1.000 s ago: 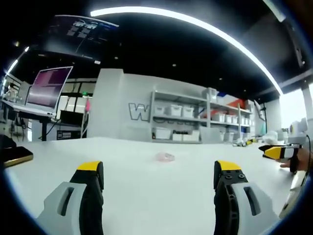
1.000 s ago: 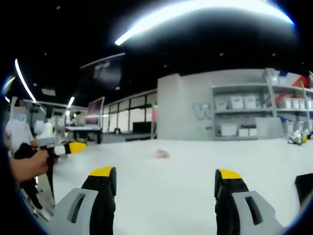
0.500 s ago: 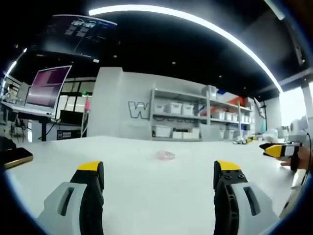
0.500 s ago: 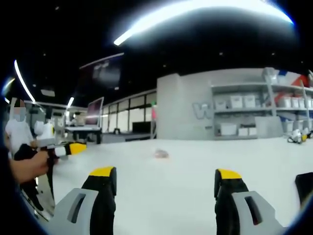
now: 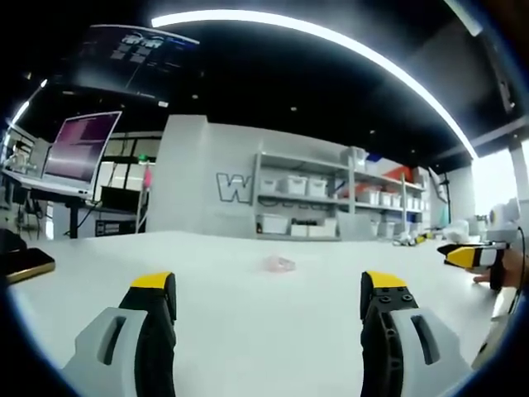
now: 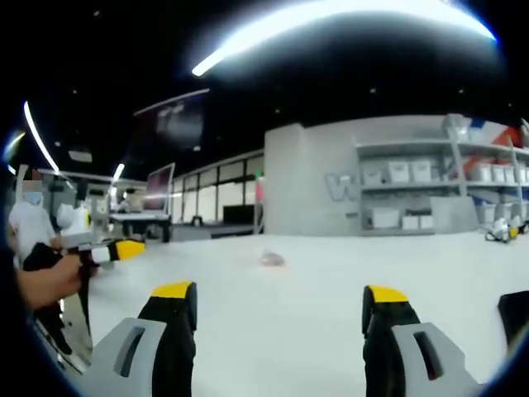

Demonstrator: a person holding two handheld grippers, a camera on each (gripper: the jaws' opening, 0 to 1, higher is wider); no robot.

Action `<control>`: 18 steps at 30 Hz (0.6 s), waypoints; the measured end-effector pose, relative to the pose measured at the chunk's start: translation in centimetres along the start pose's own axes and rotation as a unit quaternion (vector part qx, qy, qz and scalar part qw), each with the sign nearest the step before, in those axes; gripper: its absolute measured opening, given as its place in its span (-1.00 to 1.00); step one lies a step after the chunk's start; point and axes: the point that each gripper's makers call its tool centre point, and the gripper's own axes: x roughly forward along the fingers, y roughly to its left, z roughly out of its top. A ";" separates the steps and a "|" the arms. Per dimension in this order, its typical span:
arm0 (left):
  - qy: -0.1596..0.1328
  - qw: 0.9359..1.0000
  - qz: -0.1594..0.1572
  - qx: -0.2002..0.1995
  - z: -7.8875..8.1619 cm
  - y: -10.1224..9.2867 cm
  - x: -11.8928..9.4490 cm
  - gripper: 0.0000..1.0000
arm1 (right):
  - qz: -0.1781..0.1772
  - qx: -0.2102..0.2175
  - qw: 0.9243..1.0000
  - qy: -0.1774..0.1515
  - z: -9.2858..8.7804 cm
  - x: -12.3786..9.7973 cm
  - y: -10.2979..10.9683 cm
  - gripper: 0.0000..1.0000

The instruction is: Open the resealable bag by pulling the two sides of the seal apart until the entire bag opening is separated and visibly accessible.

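Observation:
A small clear, pinkish resealable bag (image 5: 279, 264) lies flat on the white table (image 5: 248, 331), well ahead of both grippers; in the right gripper view the bag (image 6: 270, 260) sits ahead, slightly left of centre. My left gripper (image 5: 269, 299) is open, its yellow-tipped jaws wide apart and low over the table, with nothing between them. The right gripper (image 6: 281, 308) is open too, equally wide and empty. The right gripper (image 5: 467, 255) enters the left gripper view at the far right, held by a hand. At the far left of the right gripper view the left gripper (image 6: 107, 251) shows, also in a hand.
A dark flat object (image 5: 25, 265) lies at the table's left edge. Shelves with white bins (image 5: 306, 207) stand behind the table, and a monitor (image 5: 81, 149) on a desk at the left. A person (image 6: 33, 223) stands at far left. A dark object (image 6: 514, 318) sits at the right edge.

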 end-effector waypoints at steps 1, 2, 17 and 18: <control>0.000 1.000 0.000 0.000 0.0 0.0 0.0 0.84 | 0.000 0.000 1.000 0.000 0.0 0.0 0.0 0.65; -0.001 1.000 -0.001 0.000 0.0 0.0 0.0 0.84 | 0.000 0.000 1.000 -0.001 0.0 0.0 0.0 0.65; -0.007 1.000 -0.001 -0.005 0.2 0.0 -0.1 0.83 | -0.002 0.003 1.000 -0.006 0.1 -0.1 -0.1 0.65; -0.006 1.000 0.000 -0.004 0.2 0.0 0.0 0.83 | -0.002 0.004 1.000 -0.006 0.1 -0.1 -0.1 0.65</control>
